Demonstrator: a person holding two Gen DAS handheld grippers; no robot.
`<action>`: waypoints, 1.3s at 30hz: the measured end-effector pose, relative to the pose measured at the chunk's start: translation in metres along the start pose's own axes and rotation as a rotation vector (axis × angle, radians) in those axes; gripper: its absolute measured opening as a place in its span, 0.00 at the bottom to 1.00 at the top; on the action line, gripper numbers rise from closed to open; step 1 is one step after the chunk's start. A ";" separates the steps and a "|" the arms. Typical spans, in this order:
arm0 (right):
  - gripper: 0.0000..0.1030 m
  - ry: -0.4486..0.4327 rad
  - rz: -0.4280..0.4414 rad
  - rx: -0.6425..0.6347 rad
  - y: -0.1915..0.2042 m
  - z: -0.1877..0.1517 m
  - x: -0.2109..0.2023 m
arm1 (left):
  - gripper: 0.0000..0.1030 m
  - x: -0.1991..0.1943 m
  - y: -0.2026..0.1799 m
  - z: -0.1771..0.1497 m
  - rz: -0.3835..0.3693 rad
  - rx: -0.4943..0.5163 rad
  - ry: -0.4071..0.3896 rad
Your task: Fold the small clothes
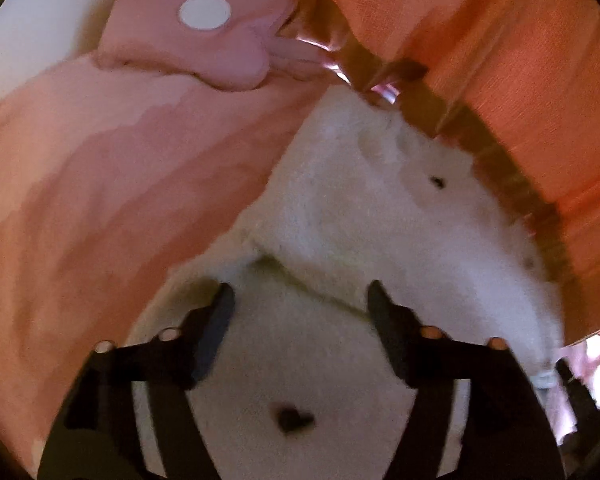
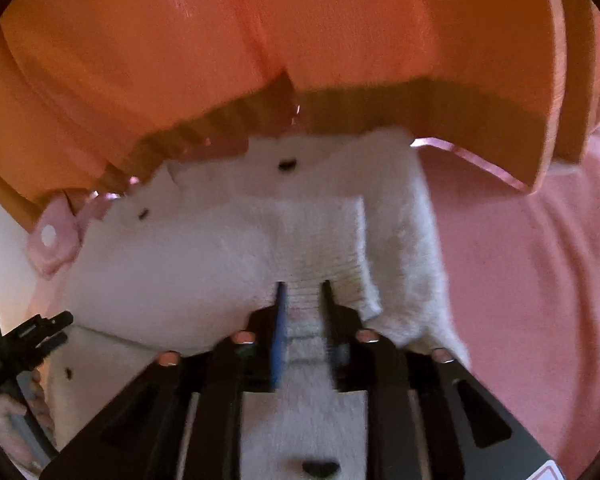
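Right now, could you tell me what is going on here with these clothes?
A person is folding a fluffy white garment with a handheld gripper in each hand. It lies on a pink cloth, next to an orange garment. The left gripper hovers open over the white fabric, nothing between its fingers. The right gripper has a ribbed edge of the white garment between its fingers, but the jaws look parted rather than pinching. A pink piece with a white round patch lies nearby.

One fluffy white garment [image 2: 220, 256] with small dark heart marks, one pink cloth [image 1: 100, 184] with one white round button [image 1: 205, 12], one orange cloth [image 2: 260, 40], two tools, left tool [image 1: 300, 300], right tool [image 2: 303, 292]
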State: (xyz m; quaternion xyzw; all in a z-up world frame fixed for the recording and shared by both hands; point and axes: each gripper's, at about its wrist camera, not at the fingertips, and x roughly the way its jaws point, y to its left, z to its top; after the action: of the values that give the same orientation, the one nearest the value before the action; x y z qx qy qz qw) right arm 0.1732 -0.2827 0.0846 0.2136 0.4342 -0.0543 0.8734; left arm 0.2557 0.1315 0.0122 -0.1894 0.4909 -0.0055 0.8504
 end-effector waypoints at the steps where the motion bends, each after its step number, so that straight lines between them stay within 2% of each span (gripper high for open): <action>1: 0.52 -0.004 0.009 0.034 -0.006 -0.006 -0.017 | 0.74 -0.012 0.005 -0.003 -0.019 0.005 -0.002; 3: 0.64 0.009 0.021 0.068 -0.016 -0.023 -0.045 | 0.86 -0.033 0.012 -0.012 -0.015 0.040 -0.001; 6: 0.68 0.119 -0.006 0.033 -0.031 -0.066 -0.079 | 0.91 -0.068 0.033 -0.044 -0.004 0.111 0.024; 9: 0.68 0.287 -0.054 -0.010 -0.052 -0.112 -0.098 | 0.91 -0.084 0.061 -0.082 -0.003 0.147 0.135; 10: 0.68 0.332 -0.053 -0.001 -0.059 -0.124 -0.101 | 0.91 -0.085 0.073 -0.096 0.005 0.143 0.195; 12: 0.68 0.432 -0.001 0.049 -0.072 -0.148 -0.107 | 0.91 -0.088 0.089 -0.115 -0.002 0.125 0.270; 13: 0.68 0.461 0.031 0.079 -0.075 -0.156 -0.108 | 0.91 -0.095 0.094 -0.124 -0.020 0.128 0.265; 14: 0.68 0.486 0.062 0.110 -0.076 -0.162 -0.109 | 0.92 -0.102 0.094 -0.128 -0.025 0.131 0.256; 18: 0.72 0.516 0.143 0.133 -0.064 -0.168 -0.109 | 0.94 -0.102 0.096 -0.139 -0.154 0.047 0.354; 20: 0.72 0.538 0.122 0.154 -0.060 -0.172 -0.100 | 0.95 -0.103 0.095 -0.142 -0.138 0.051 0.314; 21: 0.72 0.541 0.118 0.155 -0.057 -0.171 -0.098 | 0.92 -0.103 0.093 -0.143 -0.122 0.057 0.306; 23: 0.65 0.515 0.120 0.140 -0.052 -0.169 -0.098 | 0.72 -0.110 0.089 -0.148 -0.068 0.073 0.281; 24: 0.45 0.489 0.103 0.106 -0.046 -0.167 -0.100 | 0.45 -0.114 0.086 -0.149 -0.077 0.099 0.272; 25: 0.07 0.483 0.120 0.102 -0.045 -0.168 -0.100 | 0.19 -0.115 0.084 -0.152 -0.095 0.106 0.282; 26: 0.09 0.475 0.135 0.114 -0.043 -0.167 -0.101 | 0.14 -0.117 0.084 -0.153 -0.105 0.103 0.296; 28: 0.08 0.406 0.145 0.100 -0.037 -0.165 -0.118 | 0.09 -0.128 0.088 -0.151 -0.124 0.084 0.280; 31: 0.08 0.303 0.185 0.056 -0.028 -0.161 -0.157 | 0.07 -0.165 0.084 -0.146 -0.160 0.110 0.205; 34: 0.07 0.205 0.184 0.009 -0.025 -0.163 -0.203 | 0.07 -0.203 0.081 -0.146 -0.194 0.153 0.150; 39: 0.06 0.202 0.198 0.019 -0.044 -0.187 -0.239 | 0.00 -0.249 0.093 -0.170 -0.233 0.204 0.131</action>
State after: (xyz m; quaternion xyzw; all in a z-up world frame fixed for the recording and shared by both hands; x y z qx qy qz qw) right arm -0.1245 -0.2659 0.1579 0.2680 0.4964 0.0496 0.8242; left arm -0.0325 0.2123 0.1133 -0.1571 0.5170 -0.1662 0.8249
